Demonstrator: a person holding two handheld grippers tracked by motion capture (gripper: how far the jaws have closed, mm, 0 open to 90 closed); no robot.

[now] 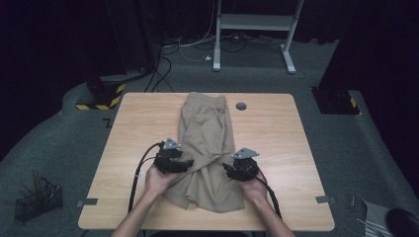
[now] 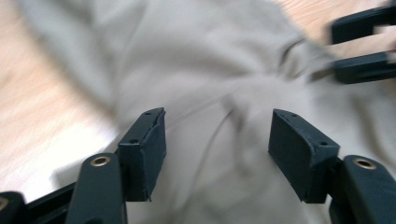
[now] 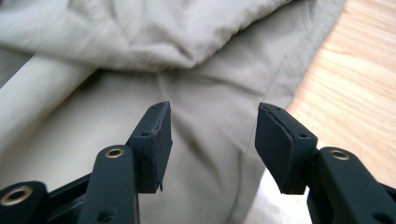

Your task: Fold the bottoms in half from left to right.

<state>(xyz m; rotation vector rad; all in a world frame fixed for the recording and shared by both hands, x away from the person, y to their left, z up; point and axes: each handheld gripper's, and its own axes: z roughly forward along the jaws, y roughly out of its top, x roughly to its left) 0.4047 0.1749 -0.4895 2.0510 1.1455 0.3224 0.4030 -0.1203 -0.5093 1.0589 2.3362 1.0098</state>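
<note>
Jaws of the left gripper (image 2: 217, 156) are seen parted in the left gripper view, with nothing pinched between the pads and the beige cotton garment (image 2: 205, 88) spread blurred beneath them. At the upper right of that frame the two black jaws of the right gripper (image 2: 362, 49) are caught, just beside a fold of the cloth. In the right gripper view its own jaws are likewise spread and released, a seamed edge of the garment (image 3: 205, 88) lying under them and bare wood at the right.

From the high view the whole layout is given: one garment, folded lengthwise, is laid down the middle of the light wooden table (image 1: 276, 133), from its far edge towards the near edge. Two grippers are counted, the left gripper (image 1: 184, 163) at the cloth's left side and the right gripper (image 1: 231, 169) at its right, each held in one hand.

One small dark round disc (image 1: 241, 105) is set near the garment's far end. One black wire basket (image 1: 38, 199) is placed on the floor at lower left, and a white metal frame (image 1: 254, 29) stands beyond the table.
</note>
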